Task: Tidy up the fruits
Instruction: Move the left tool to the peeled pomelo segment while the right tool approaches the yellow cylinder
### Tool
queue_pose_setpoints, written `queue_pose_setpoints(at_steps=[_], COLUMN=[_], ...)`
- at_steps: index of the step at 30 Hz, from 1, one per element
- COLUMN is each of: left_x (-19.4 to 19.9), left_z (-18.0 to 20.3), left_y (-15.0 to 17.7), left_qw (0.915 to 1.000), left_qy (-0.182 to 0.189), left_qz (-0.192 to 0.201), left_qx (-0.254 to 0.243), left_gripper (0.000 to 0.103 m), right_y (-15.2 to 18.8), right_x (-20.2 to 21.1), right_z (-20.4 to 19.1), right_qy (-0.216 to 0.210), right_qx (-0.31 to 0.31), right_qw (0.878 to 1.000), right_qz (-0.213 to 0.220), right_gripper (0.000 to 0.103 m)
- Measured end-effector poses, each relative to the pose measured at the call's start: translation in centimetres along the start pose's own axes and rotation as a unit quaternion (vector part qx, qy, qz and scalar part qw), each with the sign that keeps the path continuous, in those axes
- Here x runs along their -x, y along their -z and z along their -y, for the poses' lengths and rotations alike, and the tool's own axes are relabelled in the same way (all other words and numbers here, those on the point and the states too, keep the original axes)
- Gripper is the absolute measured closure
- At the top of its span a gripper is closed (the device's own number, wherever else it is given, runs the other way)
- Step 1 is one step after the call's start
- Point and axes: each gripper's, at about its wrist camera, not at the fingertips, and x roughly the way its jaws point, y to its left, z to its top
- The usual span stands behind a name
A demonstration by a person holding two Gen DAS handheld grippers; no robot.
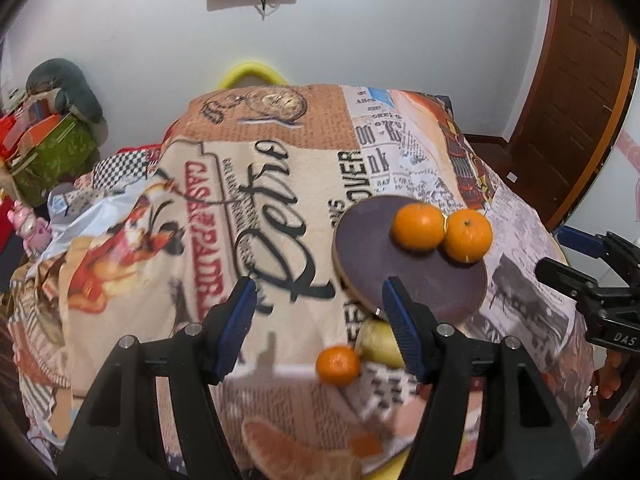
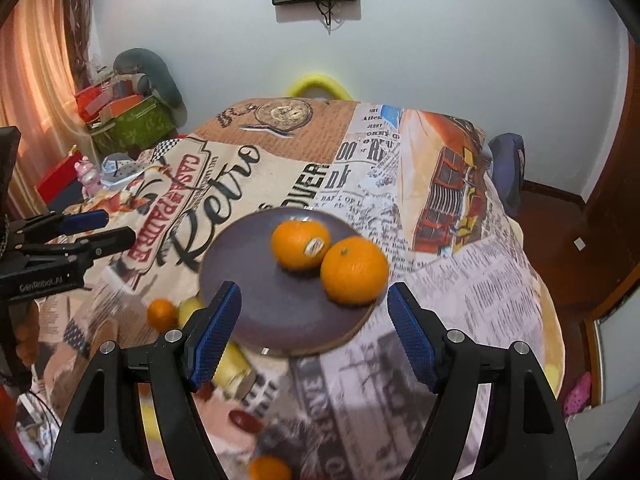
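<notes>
Lying on the printed tablecloth (image 1: 280,200) near its front edge, 1 loose orange (image 1: 338,365) is being seen just below and between the tips of the left gripper (image 1: 318,328), slightly toward its right finger. A pale yellow fruit (image 1: 378,342) is touching this orange on its right side and is being partly hidden by that finger and by the plate's rim. The orange is round, so no long axis is being offered for alignment. In the right wrist view the same orange (image 2: 161,314) is sitting well off to the left of the right gripper (image 2: 314,334), so the left one is being judged the nearer.

The dark plate (image 2: 280,320) is resting toward the right half of the table, with 2 oranges on it touching each other: 1 bearing a sticker (image 2: 300,243) and 1 at the plate's right rim (image 2: 354,270). A 4th orange (image 2: 269,469) is being glimpsed at the front edge, along with a small red fruit (image 2: 246,421); more yellow fruit near the left finger is too blurred to be counted.

Both grippers are being held spread wide, with nothing between the blue pads.
</notes>
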Motion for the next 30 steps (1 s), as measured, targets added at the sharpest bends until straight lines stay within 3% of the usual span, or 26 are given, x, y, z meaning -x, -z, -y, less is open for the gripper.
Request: queue_pose_setpoints(at_steps=[12,20,30], left_x=[2.3,2.4,1.6], left_z=[-2.5,-2.8,-1.1], left_y=[7.3,12.9,14.6], left_qw=[0.9990,0.9970,0.9951], left_qy=[-0.015,-0.015,-0.019], left_qz=[-0.041,-0.076,-0.093], left_qx=[0.009,-0.001,-0.029], left_gripper=[0.038,0.037,0.034], right_y=[4.3,8.5,11.2], right_x=[2.9,1.3,-1.9], right_z=[-3.2,-5.5,-8.4], right_qy=[-0.011,-0.007,-0.004], right_qx=[0.010,0.048,0.101], right_qw=[1.000,0.997,0.990], right_qz=[-0.010,-0.060,-0.103], right_gripper=[0.027,0.025,0.025])
